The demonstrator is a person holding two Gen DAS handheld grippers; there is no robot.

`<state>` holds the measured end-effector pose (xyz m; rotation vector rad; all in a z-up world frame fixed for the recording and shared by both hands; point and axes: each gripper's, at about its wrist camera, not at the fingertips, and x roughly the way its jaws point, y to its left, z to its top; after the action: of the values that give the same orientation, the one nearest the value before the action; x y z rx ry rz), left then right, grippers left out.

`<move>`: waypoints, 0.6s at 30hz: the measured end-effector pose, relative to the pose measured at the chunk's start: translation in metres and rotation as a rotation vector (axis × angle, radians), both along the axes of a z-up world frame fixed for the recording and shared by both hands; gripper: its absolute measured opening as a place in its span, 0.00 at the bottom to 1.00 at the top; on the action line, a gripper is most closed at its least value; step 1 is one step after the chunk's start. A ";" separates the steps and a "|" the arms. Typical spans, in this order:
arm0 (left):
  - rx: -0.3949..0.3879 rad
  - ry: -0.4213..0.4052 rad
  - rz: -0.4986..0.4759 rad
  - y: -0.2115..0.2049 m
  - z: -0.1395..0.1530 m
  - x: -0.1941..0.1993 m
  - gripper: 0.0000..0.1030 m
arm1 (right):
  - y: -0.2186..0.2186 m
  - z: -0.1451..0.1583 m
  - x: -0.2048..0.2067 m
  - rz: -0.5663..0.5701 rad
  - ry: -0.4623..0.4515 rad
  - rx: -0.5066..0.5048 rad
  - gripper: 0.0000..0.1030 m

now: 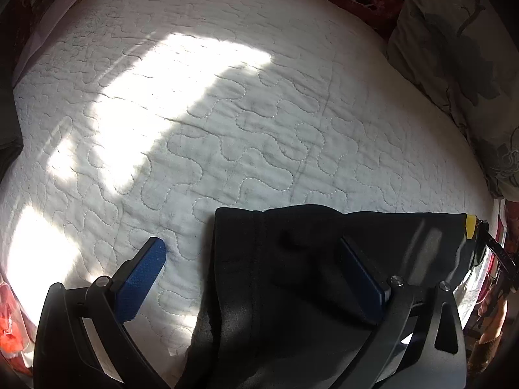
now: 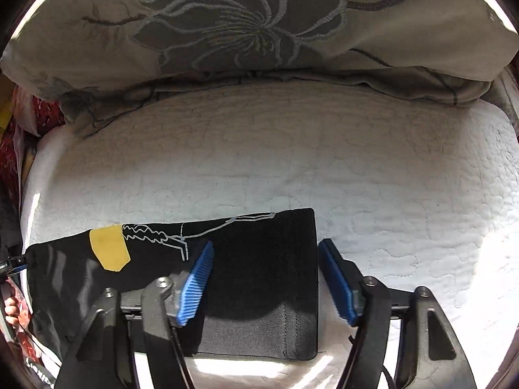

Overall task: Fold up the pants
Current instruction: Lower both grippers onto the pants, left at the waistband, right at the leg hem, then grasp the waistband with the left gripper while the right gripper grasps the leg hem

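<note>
On the white quilted bed [image 1: 259, 123], the black pants [image 2: 259, 259] lay flat in a folded band at about six o'clock in both wrist views, well short of the flowered pillow [image 2: 259, 32]. My left gripper [image 1: 253, 259] stood open over one end, its pads not pressing the cloth. My right gripper [image 2: 264, 275] bracketed the other end, jaws narrower but apart, gripping nothing. I judged both were placed to take the next fold evenly.

Black pants [image 2: 259, 278] with a yellow patch and silver print lie folded flat on the quilt.
</note>
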<state>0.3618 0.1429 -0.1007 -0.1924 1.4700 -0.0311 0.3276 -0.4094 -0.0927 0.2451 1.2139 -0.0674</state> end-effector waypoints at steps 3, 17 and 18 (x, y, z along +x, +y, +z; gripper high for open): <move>-0.035 0.011 -0.002 -0.002 -0.007 0.013 1.00 | -0.008 0.002 -0.005 0.002 -0.013 0.079 0.19; 0.018 0.057 -0.230 -0.062 -0.012 0.055 0.81 | -0.025 0.000 -0.016 -0.034 -0.014 0.129 0.23; 0.041 0.066 -0.239 -0.065 -0.014 0.057 0.77 | -0.025 -0.001 -0.015 -0.034 -0.012 0.130 0.23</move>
<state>0.4191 0.0782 -0.1144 0.0166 1.5519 -0.1891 0.3130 -0.4341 -0.0933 0.3790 1.2040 -0.0165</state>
